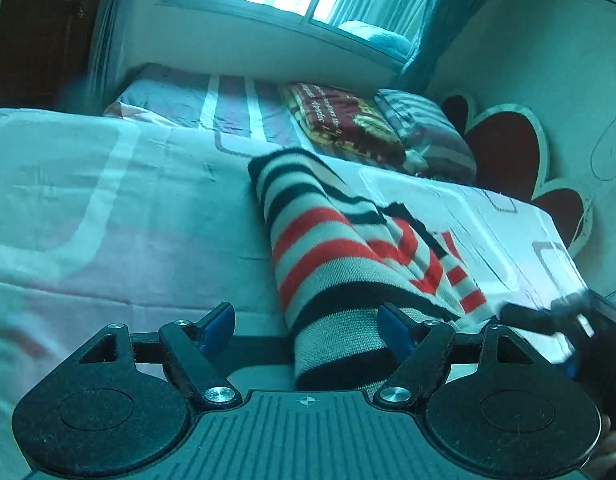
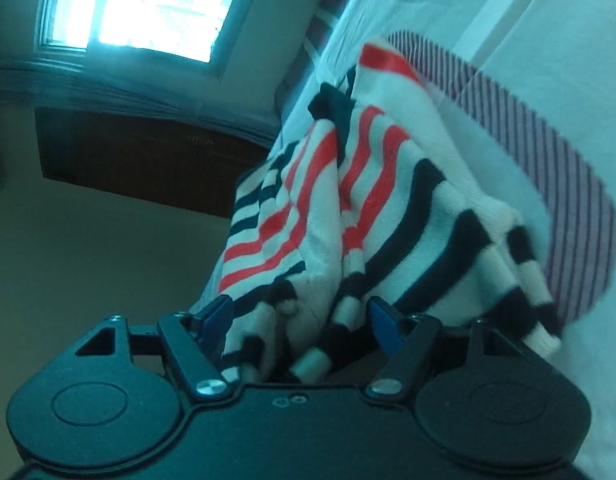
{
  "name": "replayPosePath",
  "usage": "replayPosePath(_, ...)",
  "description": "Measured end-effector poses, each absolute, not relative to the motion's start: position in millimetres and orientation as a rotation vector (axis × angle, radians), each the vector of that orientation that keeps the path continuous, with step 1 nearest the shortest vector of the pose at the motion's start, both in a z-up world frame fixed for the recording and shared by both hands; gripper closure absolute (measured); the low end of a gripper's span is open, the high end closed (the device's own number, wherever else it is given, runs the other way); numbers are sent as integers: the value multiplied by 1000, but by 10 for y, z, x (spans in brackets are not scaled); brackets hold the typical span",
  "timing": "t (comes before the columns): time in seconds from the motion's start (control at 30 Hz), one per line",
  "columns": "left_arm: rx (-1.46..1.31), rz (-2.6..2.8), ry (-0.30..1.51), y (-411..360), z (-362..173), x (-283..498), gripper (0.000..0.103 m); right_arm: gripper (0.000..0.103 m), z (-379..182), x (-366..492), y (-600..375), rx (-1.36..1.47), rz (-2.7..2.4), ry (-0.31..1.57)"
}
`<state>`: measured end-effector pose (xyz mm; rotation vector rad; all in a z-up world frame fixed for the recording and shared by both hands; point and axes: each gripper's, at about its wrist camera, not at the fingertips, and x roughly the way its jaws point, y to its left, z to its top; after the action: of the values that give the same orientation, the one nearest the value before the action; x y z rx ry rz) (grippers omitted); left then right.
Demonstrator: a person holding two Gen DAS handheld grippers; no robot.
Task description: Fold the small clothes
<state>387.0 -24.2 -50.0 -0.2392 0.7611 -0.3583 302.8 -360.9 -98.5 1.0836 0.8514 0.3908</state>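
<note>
Your bed [image 1: 107,200] carries the striped sweater [image 1: 328,248], bunched near its right edge. Your left gripper [image 1: 305,330] gapes wide around one end, pads clear. Your right gripper [image 2: 297,326] also stands wide, fabric loose between its jaws.

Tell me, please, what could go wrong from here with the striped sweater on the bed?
1. The striped sweater lies bunched between the open right gripper, so a fold could trap wrinkles.
2. Its hem sits against one blue pad of the open left gripper; pulling away might drag it.
3. It lies near the bed edge and could slide off.
</note>
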Motion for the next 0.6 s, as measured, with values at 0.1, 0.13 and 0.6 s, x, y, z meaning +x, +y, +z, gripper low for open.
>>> replayPosePath(0.1, -281, -360, 787, -219, -589, 3888, 26, 48, -950, 3196, -3465, 999, 386, 869)
replayPosePath(0.13, -301, -364, 789, -205, -638, 3932, 26, 54, -931, 3294, -3377, 935, 379, 884)
replayPosePath(0.6, -352, -400, 740, -488, -635, 4252, 24, 79, -100, 2917, -2804, 80, 307, 554)
